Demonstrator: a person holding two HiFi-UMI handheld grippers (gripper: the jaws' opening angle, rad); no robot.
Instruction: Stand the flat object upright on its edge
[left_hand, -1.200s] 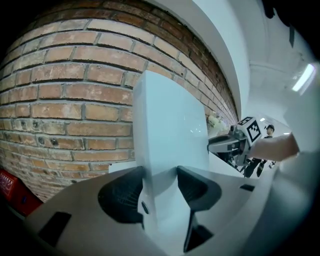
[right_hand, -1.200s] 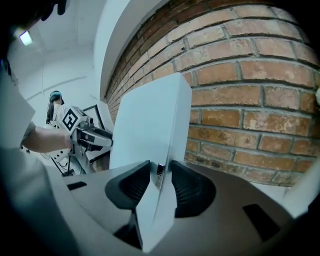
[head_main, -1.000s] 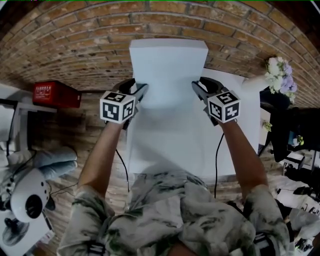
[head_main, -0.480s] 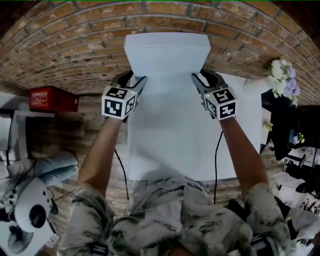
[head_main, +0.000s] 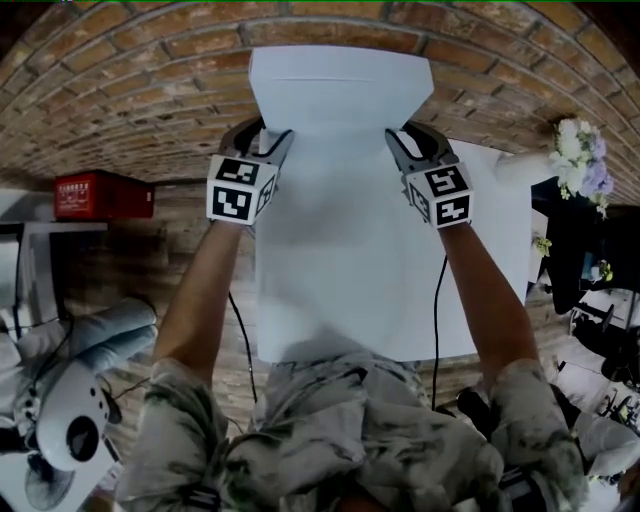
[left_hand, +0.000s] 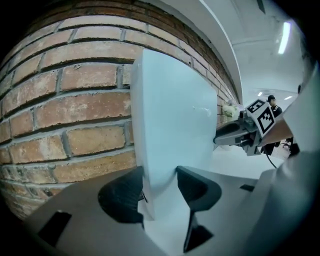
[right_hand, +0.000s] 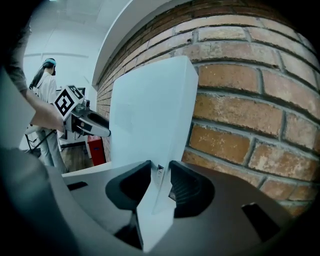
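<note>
A white flat board (head_main: 340, 90) stands tilted up at the far end of the white table (head_main: 340, 300), close to the brick wall (head_main: 150, 90). My left gripper (head_main: 268, 142) is shut on the board's left edge, and in the left gripper view the board (left_hand: 170, 115) rises between the pads of that gripper (left_hand: 160, 187). My right gripper (head_main: 403, 145) is shut on the right edge. Its jaws have just closed a little further on the board (right_hand: 150, 115), which fills the gap of that gripper (right_hand: 160, 182).
A red box (head_main: 95, 195) sits on the floor to the left. A vase of flowers (head_main: 585, 160) stands at the table's right side. A white device (head_main: 65, 430) lies on the floor at lower left. A person (right_hand: 47, 80) stands far off.
Both grippers have carried the board away from me toward the brick wall. The board now sits higher in the head view and nearer the bricks.
</note>
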